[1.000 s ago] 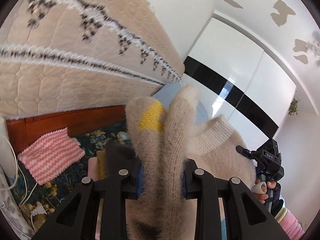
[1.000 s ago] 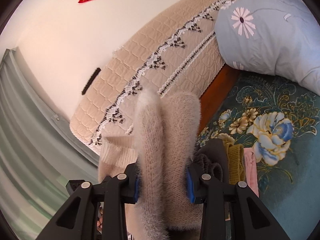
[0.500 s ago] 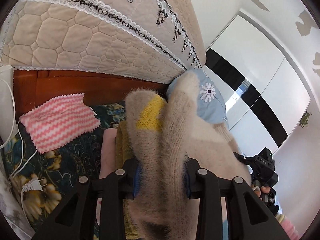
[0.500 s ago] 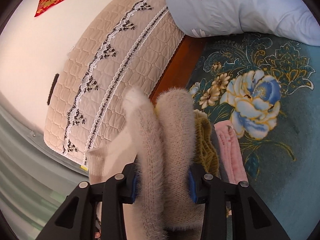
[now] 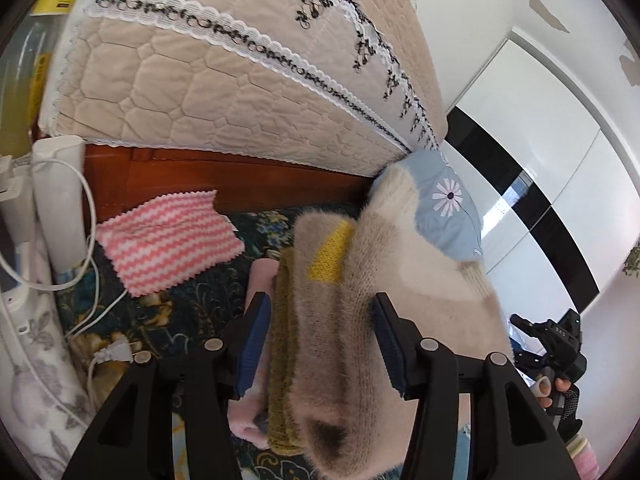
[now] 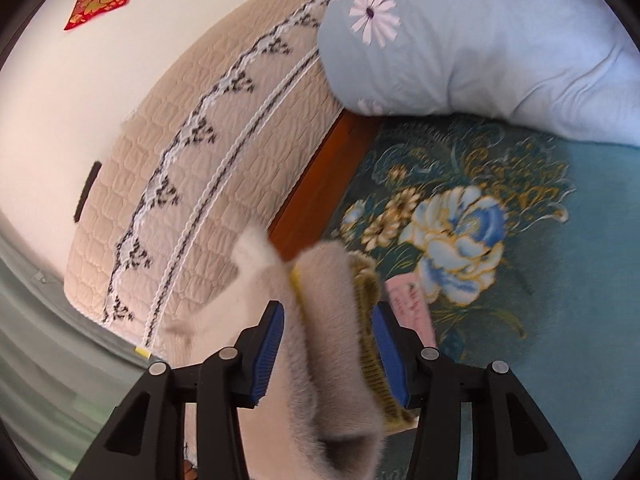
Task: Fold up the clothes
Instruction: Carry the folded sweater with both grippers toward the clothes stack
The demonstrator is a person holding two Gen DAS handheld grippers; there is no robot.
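Observation:
A fuzzy beige sweater [image 5: 360, 320] with a yellow patch lies folded on a stack of an olive knit [image 5: 280, 360] and a pink garment [image 5: 256, 280] on the bed. My left gripper [image 5: 320, 344] has its jaws apart, with gaps beside the sweater fold between them. In the right wrist view the same beige sweater [image 6: 332, 320] sits between the fingers of my right gripper [image 6: 330, 344], which is also open, above the olive knit [image 6: 366, 288] and pink garment [image 6: 412, 304].
A teal floral bedspread [image 6: 520, 280] covers the bed. A quilted beige headboard [image 5: 240, 72] stands behind. A blue pillow [image 6: 480, 40] lies at the head. A pink striped cloth [image 5: 168, 244] and white cables [image 5: 92, 312] lie left. A white wardrobe [image 5: 540, 160] stands right.
Both grippers lowered the sweater onto the stack of folded clothes and opened their jaws; the cameras now tilt down toward the bed.

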